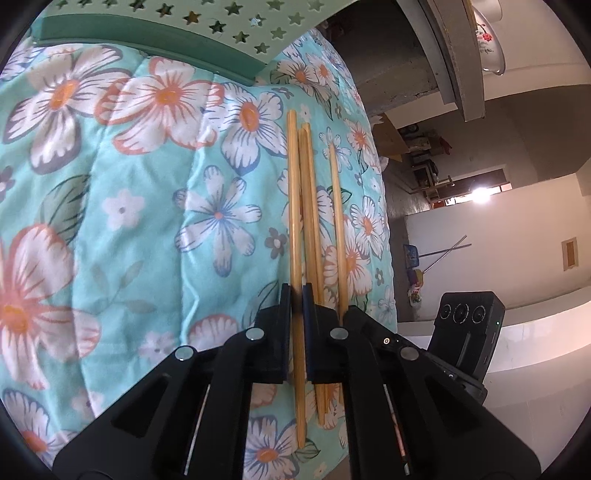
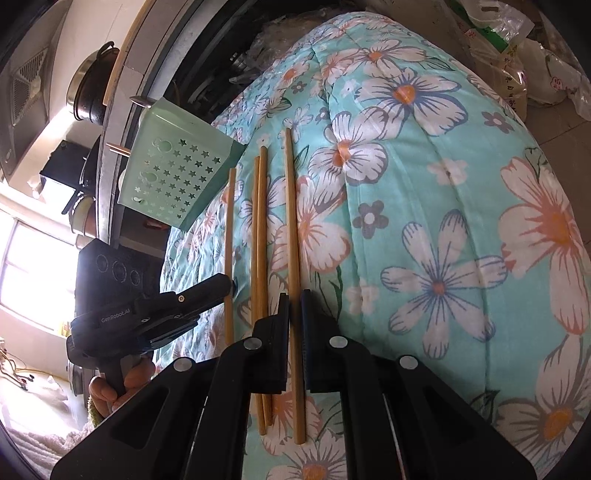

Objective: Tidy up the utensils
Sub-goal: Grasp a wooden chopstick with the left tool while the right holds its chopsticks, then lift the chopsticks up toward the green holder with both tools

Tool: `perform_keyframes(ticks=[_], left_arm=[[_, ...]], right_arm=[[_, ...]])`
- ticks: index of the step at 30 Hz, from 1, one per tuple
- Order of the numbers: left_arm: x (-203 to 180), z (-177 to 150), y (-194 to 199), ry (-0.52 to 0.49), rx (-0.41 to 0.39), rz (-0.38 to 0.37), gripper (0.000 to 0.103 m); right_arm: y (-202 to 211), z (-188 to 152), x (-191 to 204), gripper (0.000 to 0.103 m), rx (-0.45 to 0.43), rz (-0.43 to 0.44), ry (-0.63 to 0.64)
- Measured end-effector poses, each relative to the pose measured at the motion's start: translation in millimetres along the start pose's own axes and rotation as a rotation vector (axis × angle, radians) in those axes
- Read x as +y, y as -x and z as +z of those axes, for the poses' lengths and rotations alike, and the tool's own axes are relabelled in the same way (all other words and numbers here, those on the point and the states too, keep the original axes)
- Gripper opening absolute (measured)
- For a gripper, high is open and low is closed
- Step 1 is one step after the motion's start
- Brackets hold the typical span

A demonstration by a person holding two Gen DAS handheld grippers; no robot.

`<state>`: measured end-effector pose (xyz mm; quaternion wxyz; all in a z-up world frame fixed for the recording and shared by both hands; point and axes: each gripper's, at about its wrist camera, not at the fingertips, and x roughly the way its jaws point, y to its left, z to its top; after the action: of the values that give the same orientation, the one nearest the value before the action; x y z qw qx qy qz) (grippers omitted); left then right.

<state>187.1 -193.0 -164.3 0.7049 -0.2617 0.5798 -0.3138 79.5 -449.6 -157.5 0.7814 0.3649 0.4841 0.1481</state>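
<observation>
Several bamboo chopsticks lie side by side on a floral quilt (image 1: pixel 129 221). In the left wrist view my left gripper (image 1: pixel 296 295) is shut on one chopstick (image 1: pixel 294 206), with a touching pair (image 1: pixel 308 206) and a single one (image 1: pixel 338 206) to its right. In the right wrist view my right gripper (image 2: pixel 294 301) is shut on the rightmost chopstick (image 2: pixel 292 221); the pair (image 2: pixel 258 240) and a single one (image 2: pixel 229 240) lie left of it. The left gripper (image 2: pixel 221 288) shows there at the left. A green star-holed utensil basket (image 2: pixel 173 173) stands at the quilt's far edge, and it also shows in the left wrist view (image 1: pixel 207 22).
The quilt (image 2: pixel 443 221) drops off at its edges. A dark pot (image 2: pixel 88 88) and kitchen clutter sit beyond the basket. Plastic bags (image 2: pixel 517 44) lie at the far right. The right gripper's body (image 1: pixel 465 332) shows beside the bed edge.
</observation>
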Motion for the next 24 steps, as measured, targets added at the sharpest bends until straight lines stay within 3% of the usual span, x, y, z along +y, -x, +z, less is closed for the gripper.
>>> perform_keyframes(ticks=[4, 7, 12, 13, 16, 24], left_arm=[[11.0, -14.3, 29.3, 0.012, -0.028, 0.041, 0.005], [20.5, -26.0, 46.6, 0.000, -0.044, 0.116, 0.006], [30.4, -33.5, 60.5, -0.032, -0.054, 0.184, 0.008], [28.9, -32.6, 62.6, -0.048, -0.057, 0.199, 0.012], [23.8, -21.5, 65.4, -0.080, -0.070, 0.217, 0.021], [16.8, 23.3, 58.4, -0.151, -0.115, 0.343, 0.022]], right_arm=[[7.3, -11.2, 4.1, 0.006, 0.058, -0.030, 0.012], [14.2, -20.3, 6.7, 0.007, 0.090, -0.062, 0.030], [18.7, -17.9, 17.3, 0.008, 0.104, -0.121, 0.100], [18.5, -14.9, 21.3, 0.009, 0.098, -0.135, 0.117], [16.8, -1.0, 31.1, 0.017, 0.071, -0.154, 0.144], [-7.1, 42.7, 52.1, 0.020, 0.028, -0.223, 0.231]])
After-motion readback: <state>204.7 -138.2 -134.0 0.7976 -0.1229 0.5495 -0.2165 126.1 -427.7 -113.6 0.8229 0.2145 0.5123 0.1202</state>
